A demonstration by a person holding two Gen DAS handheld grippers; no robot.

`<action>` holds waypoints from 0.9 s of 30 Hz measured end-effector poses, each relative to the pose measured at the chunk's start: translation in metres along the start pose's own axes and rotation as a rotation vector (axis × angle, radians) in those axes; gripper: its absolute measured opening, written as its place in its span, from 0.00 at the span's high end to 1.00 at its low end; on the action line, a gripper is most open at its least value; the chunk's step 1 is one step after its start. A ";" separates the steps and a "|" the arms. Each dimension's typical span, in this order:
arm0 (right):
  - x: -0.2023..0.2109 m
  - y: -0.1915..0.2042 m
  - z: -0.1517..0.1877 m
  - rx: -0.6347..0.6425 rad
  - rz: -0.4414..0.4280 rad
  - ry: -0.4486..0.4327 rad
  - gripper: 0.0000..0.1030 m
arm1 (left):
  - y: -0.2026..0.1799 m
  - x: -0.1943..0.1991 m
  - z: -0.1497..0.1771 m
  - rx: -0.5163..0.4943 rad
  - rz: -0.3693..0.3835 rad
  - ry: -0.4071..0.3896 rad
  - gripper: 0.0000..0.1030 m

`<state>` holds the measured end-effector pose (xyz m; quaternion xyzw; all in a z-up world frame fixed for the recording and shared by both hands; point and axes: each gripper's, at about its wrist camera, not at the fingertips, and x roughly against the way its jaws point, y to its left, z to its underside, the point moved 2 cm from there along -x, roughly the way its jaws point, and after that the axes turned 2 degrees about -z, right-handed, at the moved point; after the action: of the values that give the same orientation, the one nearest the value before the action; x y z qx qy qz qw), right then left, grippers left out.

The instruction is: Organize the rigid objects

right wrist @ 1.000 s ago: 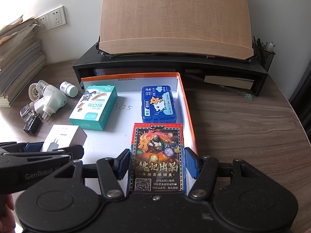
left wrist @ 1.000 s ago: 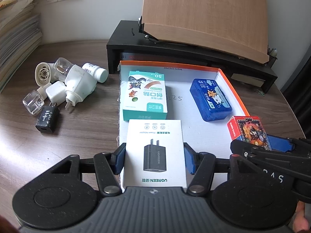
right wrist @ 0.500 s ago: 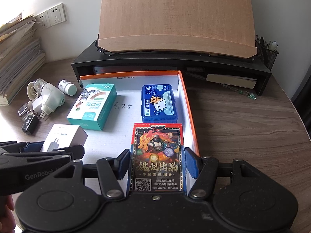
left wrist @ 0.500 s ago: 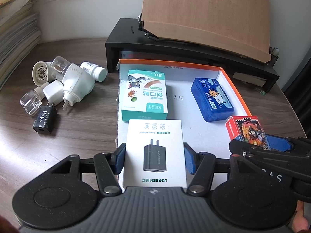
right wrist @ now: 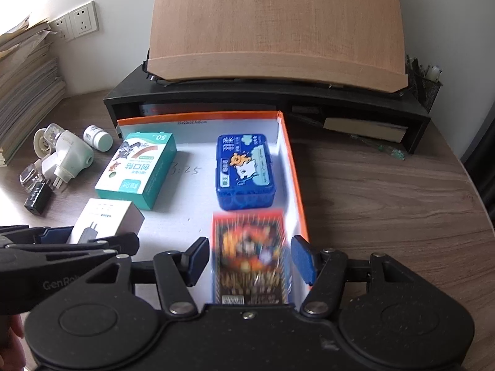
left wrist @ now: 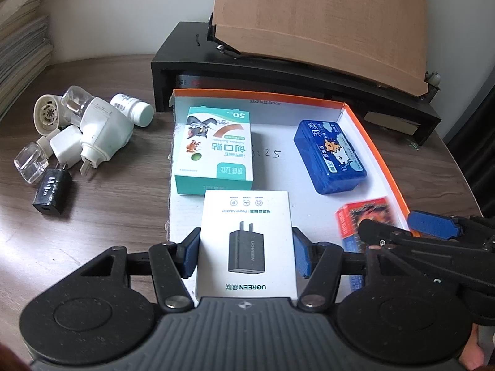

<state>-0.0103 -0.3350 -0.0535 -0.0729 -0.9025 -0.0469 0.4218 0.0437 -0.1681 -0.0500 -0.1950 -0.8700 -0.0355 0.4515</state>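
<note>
Charger box (left wrist: 247, 216), white with a black plug printed on top, is sitting clamped in the left hand-held gripper (left wrist: 246, 255), a blue pad pressing on each side. It is hanging over the near left part of the orange-rimmed tray (left wrist: 374, 154), just behind the teal plaster box (left wrist: 215, 148). Can't tell if its underside is touching the tray floor.

Right hand-held gripper (right wrist: 250, 259) is standing slightly wider than the red card box (right wrist: 247, 241). A thin gap is showing at each pad, so it is not gripping. The card box is looking blurred and lying in the near right corner of the tray, against the right wall, just in front of the blue plastic case (right wrist: 244, 173).

Left of the tray, on the wooden surface (left wrist: 108, 210), loose items are lying bunched together: a white plug adapter (left wrist: 105, 130), a black charger (left wrist: 52, 191), a small white bottle (left wrist: 133, 111).

Behind the tray, a black riser (left wrist: 185, 49) is carrying a tilted wooden board (left wrist: 324, 15).
</note>
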 end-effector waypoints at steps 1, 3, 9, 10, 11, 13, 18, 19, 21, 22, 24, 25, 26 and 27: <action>0.001 -0.001 -0.001 0.001 0.009 -0.005 0.30 | -0.001 -0.002 0.000 0.001 0.007 0.005 0.42; 0.003 -0.004 -0.001 -0.012 0.013 -0.011 0.30 | -0.002 -0.004 0.001 0.012 0.032 0.018 0.42; 0.014 -0.013 -0.003 -0.059 0.023 -0.048 0.30 | 0.001 0.004 0.001 0.040 0.060 0.002 0.24; 0.016 -0.013 -0.004 -0.065 0.021 -0.056 0.30 | 0.002 0.007 0.001 0.042 0.059 -0.003 0.23; 0.018 -0.012 -0.004 -0.067 0.020 -0.067 0.30 | 0.002 0.010 0.000 0.039 0.053 -0.010 0.23; 0.022 -0.009 -0.005 -0.068 0.013 -0.079 0.28 | 0.004 0.014 0.000 0.029 0.041 -0.025 0.22; 0.024 0.007 -0.005 -0.052 -0.025 -0.077 0.28 | 0.023 0.024 -0.003 0.045 -0.005 -0.039 0.21; 0.025 0.012 -0.006 -0.047 -0.033 -0.077 0.28 | 0.028 0.026 -0.003 0.050 -0.014 -0.042 0.21; 0.024 0.020 -0.007 -0.035 -0.048 -0.076 0.27 | 0.038 0.030 -0.004 0.062 -0.030 -0.049 0.21; 0.024 0.025 -0.007 -0.029 -0.058 -0.075 0.27 | 0.043 0.031 -0.004 0.068 -0.038 -0.051 0.21; 0.023 0.035 -0.009 -0.022 -0.076 -0.074 0.27 | 0.055 0.035 -0.005 0.085 -0.055 -0.056 0.21; 0.023 0.040 -0.011 -0.017 -0.089 -0.073 0.27 | 0.060 0.036 -0.005 0.090 -0.064 -0.056 0.21; 0.022 0.045 -0.012 -0.013 -0.099 -0.073 0.27 | 0.066 0.037 -0.006 0.097 -0.074 -0.057 0.21; 0.021 0.050 -0.013 -0.008 -0.106 -0.073 0.27 | 0.071 0.039 -0.006 0.106 -0.080 -0.058 0.21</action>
<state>-0.0060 -0.2859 -0.0279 -0.0283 -0.9197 -0.0700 0.3852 0.0545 -0.0918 -0.0238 -0.1368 -0.8905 -0.0020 0.4340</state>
